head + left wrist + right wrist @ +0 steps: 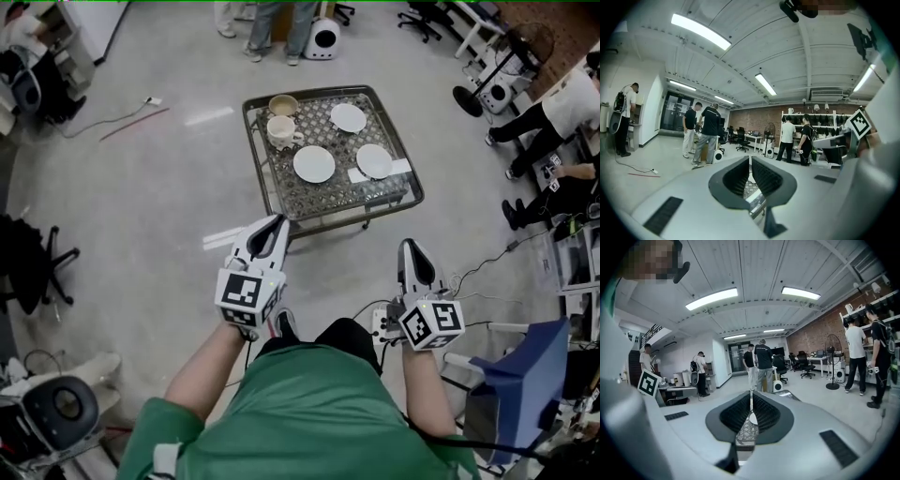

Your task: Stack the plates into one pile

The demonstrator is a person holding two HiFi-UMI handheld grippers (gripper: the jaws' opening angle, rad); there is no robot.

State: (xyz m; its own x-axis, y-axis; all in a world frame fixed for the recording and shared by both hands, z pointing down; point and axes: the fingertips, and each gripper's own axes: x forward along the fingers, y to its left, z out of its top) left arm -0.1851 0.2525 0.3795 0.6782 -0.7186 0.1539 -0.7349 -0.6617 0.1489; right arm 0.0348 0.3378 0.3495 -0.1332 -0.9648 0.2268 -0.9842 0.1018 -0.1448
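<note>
Three white plates lie apart on a low lattice-topped table [281, 192]: one at the back right [348, 117], one in the middle [314, 163] and one at the right [374, 160]. Two cream cups [283, 104] [280, 131] stand at the table's back left. My left gripper [278, 222] is shut and empty, just short of the table's near edge. My right gripper [410, 245] hovers over the floor to the right, also shut and empty. In the left gripper view the jaws [750, 160] meet with nothing between them, as do the jaws [751, 393] in the right gripper view.
Two white cards [357, 174] lie near the right plate. People stand beyond the table [272, 23] and sit at the right [553, 112]. A blue chair [511, 384] is at my right, a black office chair [33, 262] at the left, and cables [478, 267] cross the floor.
</note>
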